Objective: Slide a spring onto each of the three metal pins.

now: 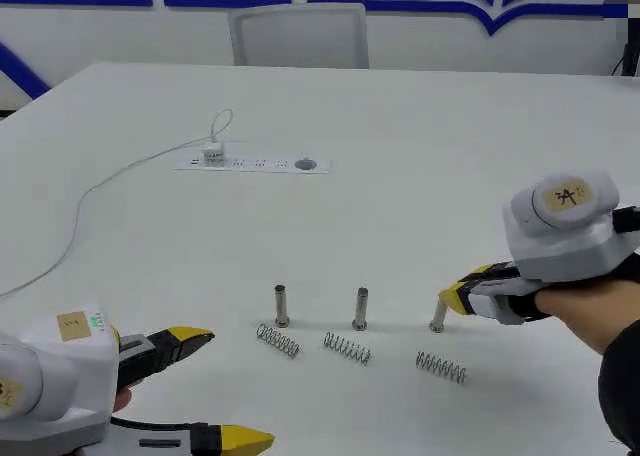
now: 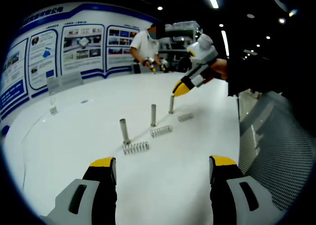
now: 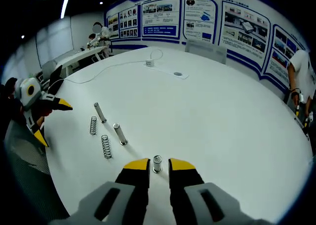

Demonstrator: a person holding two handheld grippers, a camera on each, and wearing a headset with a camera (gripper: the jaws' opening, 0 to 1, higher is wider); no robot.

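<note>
The right gripper [image 3: 159, 162] is low over the white table [image 1: 450, 156], its two yellow-tipped jaws drawn close on either side of the right pin [image 3: 157, 163]. In the right gripper view the pin's head sits in the narrow gap between the tips. I cannot tell whether the jaws actually press on it. In the head view this gripper comes in from the right, held by a hand [image 1: 585, 311], and its tips are at the top of that pin.

The left gripper [image 2: 163, 162] is at the near left edge of the table. Its jaws are wide apart and hold nothing, and it is well short of the parts.

The three pins stand in a row. The middle pin [image 1: 360, 309] and the left pin [image 1: 281, 306] are upright and bare. All three springs lie flat on the table, none on a pin. The left spring [image 1: 277, 340] is just in front of the left pin's base, and the middle spring [image 1: 347, 349] is just in front of the middle pin. The right spring [image 1: 441, 366] is in front of the right pin, a little farther off.

Farther back on the table lies a power strip [image 1: 255, 163], with a white cable [image 1: 90, 191] running off to the left. A chair [image 1: 298, 36] stands at the far edge.
</note>
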